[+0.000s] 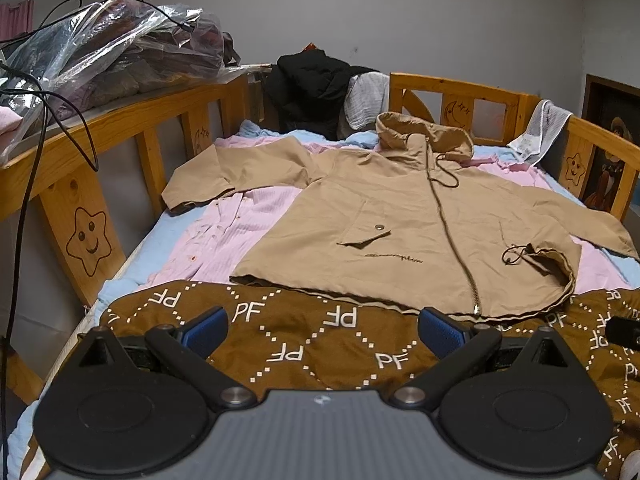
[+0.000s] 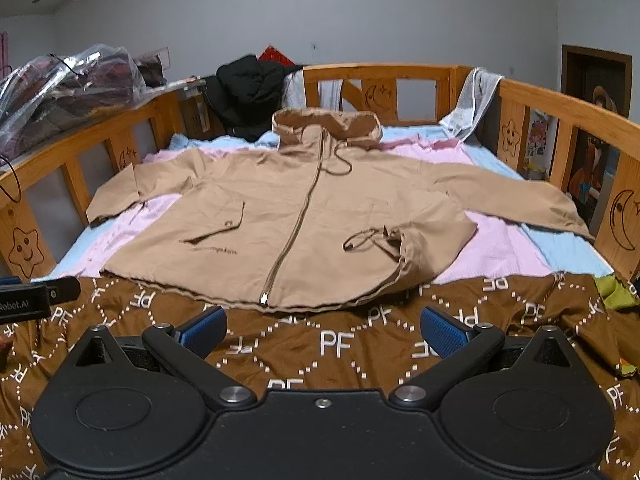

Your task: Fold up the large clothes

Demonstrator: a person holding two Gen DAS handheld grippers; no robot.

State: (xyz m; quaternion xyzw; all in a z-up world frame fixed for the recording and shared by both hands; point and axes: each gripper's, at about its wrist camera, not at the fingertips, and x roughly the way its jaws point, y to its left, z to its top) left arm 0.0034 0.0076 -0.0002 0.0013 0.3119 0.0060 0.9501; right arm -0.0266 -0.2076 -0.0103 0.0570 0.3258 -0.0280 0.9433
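A tan hooded zip jacket (image 1: pixel 392 224) (image 2: pixel 288 216) lies spread front-up on the bed, hood toward the far rail and both sleeves stretched out sideways. Its hem rests on a brown blanket (image 1: pixel 304 344) (image 2: pixel 336 344) printed with "PF". My left gripper (image 1: pixel 322 332) hovers open over the blanket just short of the hem, blue pads wide apart and holding nothing. My right gripper (image 2: pixel 324 332) is likewise open and holding nothing, a little before the zip's lower end. The left gripper's black body (image 2: pixel 36 292) shows at the right wrist view's left edge.
Pink cloth (image 1: pixel 236 232) and a light blue sheet (image 2: pixel 560 248) lie under the jacket. A wooden rail (image 1: pixel 120 120) (image 2: pixel 560 108) rings the bed. Black clothing (image 1: pixel 308 92) is heaped at the far end. A plastic bag of clothes (image 1: pixel 112 48) and cables (image 1: pixel 28 184) sit at left.
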